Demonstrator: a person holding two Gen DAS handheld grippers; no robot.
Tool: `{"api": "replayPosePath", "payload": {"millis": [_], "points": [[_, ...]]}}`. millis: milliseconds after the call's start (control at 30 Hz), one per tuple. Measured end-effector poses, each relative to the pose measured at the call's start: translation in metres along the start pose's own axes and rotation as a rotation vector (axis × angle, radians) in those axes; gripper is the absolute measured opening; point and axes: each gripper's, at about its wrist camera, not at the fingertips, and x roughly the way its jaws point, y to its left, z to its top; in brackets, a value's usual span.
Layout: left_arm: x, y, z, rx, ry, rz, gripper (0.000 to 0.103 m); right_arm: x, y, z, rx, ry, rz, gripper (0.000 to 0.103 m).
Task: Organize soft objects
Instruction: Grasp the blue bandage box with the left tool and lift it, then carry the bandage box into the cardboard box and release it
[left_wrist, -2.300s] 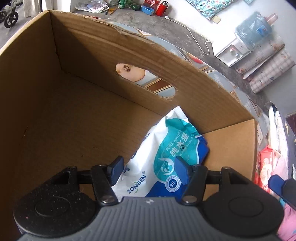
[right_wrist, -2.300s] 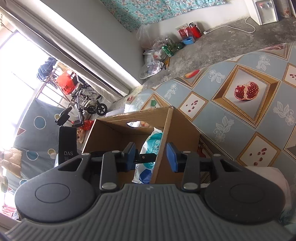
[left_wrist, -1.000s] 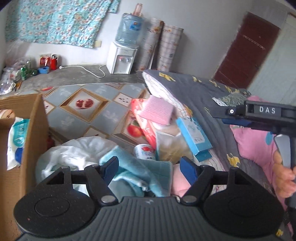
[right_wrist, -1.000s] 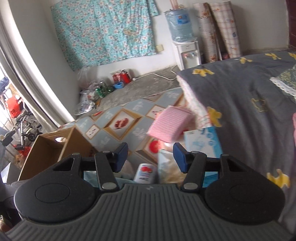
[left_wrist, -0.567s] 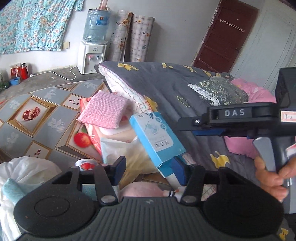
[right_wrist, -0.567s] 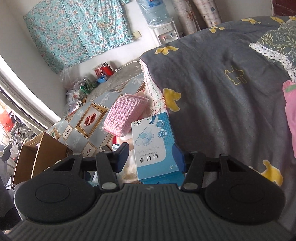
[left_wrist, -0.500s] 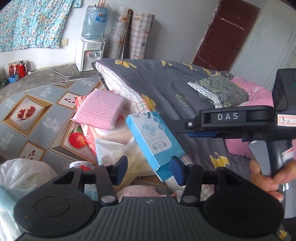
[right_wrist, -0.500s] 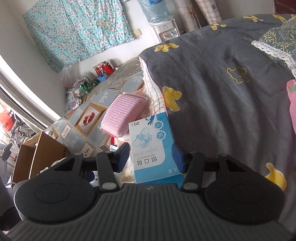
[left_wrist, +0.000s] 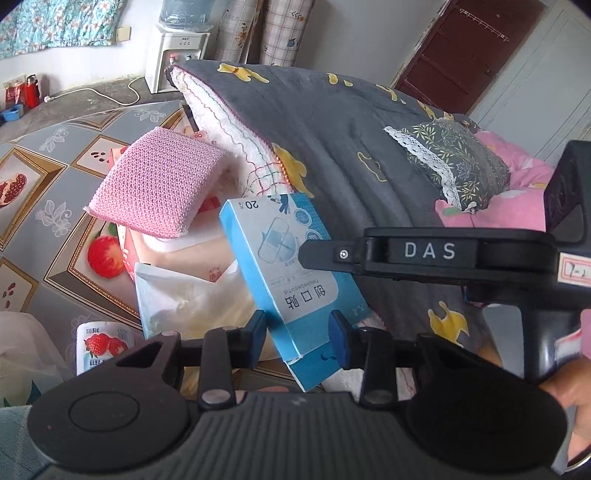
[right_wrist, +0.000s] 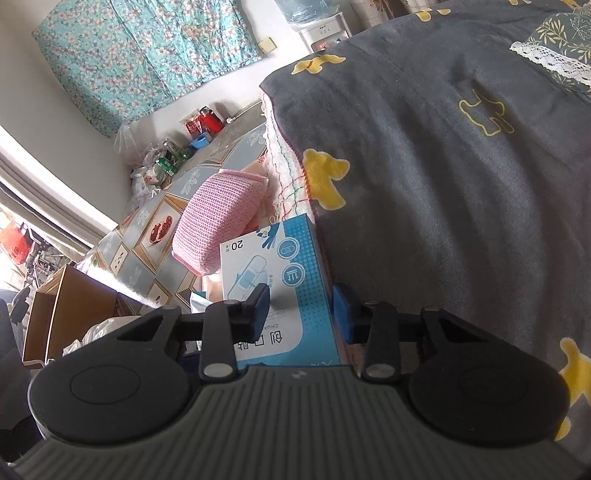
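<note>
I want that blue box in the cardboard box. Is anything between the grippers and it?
Nothing visible. The blue box already sits between the open fingers of the left hand-held gripper and the right hand-held gripper. The pink knitted pad lies beside it.

Bright window daylight, sharp focus, strong fisheye edge warping.
</note>
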Motion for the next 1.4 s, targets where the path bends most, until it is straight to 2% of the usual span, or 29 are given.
{"api": "replayPosePath", "payload": {"millis": [167,367,733,933,1067,1233,1400], "points": [[0.002,0.002,0.003,-0.020,0.001,0.002,0.037,-0.003,0.000,-0.001,-0.016,-0.013,-0.005,0.026],[-0.007,-0.002,-0.001,-0.024,0.001,0.001,0.037,-0.017,0.008,-0.004,-0.024,-0.031,0.006,0.025],[-0.075,-0.006,-0.011,-0.033,-0.079,-0.007,0.037,-0.074,0.052,-0.013,-0.080,-0.084,0.036,0.025],[-0.131,0.005,-0.017,-0.022,-0.156,0.033,0.037,-0.101,0.109,-0.014,-0.151,-0.111,0.078,0.025],[-0.172,0.028,-0.022,-0.034,-0.197,0.079,0.037,-0.102,0.157,-0.016,-0.189,-0.086,0.137,0.025],[-0.224,0.076,-0.033,-0.096,-0.246,0.150,0.037,-0.088,0.228,-0.023,-0.243,-0.021,0.229,0.025],[-0.270,0.142,-0.049,-0.210,-0.266,0.214,0.037,-0.058,0.313,-0.036,-0.306,0.048,0.311,0.025]]}}
